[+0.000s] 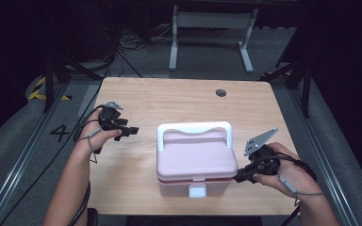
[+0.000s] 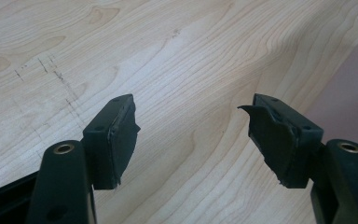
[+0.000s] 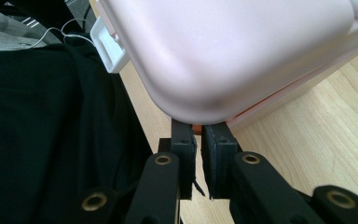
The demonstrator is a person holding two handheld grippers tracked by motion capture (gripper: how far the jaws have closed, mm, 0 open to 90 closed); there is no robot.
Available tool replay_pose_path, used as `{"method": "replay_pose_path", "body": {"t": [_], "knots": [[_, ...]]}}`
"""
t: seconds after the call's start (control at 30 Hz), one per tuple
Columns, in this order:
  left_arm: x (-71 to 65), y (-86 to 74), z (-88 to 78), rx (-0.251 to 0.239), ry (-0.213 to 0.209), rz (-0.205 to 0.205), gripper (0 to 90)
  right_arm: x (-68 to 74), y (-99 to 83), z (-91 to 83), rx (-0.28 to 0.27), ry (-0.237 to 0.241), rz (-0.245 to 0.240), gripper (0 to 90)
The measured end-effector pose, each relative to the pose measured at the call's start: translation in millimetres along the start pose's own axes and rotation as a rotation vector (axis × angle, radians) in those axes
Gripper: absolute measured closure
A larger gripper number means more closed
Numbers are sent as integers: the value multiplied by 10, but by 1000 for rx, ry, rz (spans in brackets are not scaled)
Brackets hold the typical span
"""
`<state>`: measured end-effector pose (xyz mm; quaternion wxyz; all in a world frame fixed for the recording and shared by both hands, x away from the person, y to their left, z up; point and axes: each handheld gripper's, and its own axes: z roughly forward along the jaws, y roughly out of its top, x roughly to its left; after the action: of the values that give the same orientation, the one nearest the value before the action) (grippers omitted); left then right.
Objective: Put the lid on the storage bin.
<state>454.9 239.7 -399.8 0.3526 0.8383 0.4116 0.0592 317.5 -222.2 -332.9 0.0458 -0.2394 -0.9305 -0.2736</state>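
Hands hold both tools: left gripper [image 1: 131,130] (jaws wide apart) hovers near the table's [image 1: 179,99] left edge; right gripper [image 1: 238,177], pinched nearly closed, touches the pink box's [image 1: 195,155] near corner.

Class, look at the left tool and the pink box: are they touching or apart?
Apart. The high view shows bare table between the left tool and the pink box.

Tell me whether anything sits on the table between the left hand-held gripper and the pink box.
Nothing visible does. The left hand-held gripper is open over bare table, apart from the pink box. Only wood lies between them in the high view.
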Motion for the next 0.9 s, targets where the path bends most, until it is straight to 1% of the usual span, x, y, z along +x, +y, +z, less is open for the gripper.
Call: {"method": "replay_pose_path", "body": {"t": [0.17, 0.27, 0.43, 0.5, 0.67, 0.73, 0.77, 0.8, 0.9], "knots": [[-2, -2, 5, 5, -5, -10, 324, 1, -9, -1, 14, 4, -2, 839], [9, -3, 4, 2, -1, -6, 323, 1, -12, -2, 22, 5, -5, 839], [6, -9, 14, 3, -4, -15, 322, 2, -22, -1, 35, 5, -5, 836], [9, -9, 19, 2, -6, -10, 322, 6, -25, -1, 42, 7, -6, 836], [5, -11, 17, 3, -5, -15, 322, 11, -41, -8, 63, 11, -8, 829], [11, -11, 12, 7, -4, -9, 322, 12, -51, -27, 47, 26, -9, 811], [11, -11, 12, 7, -4, -9, 322, 12, -51, -27, 47, 26, -9, 811], [10, -13, 6, 12, -7, -12, 322, 16, -58, -39, 44, 39, -6, 808], [9, -22, -5, 5, -2, -15, 321, 5, -78, -82, 28, 33, -6, 799]]}}
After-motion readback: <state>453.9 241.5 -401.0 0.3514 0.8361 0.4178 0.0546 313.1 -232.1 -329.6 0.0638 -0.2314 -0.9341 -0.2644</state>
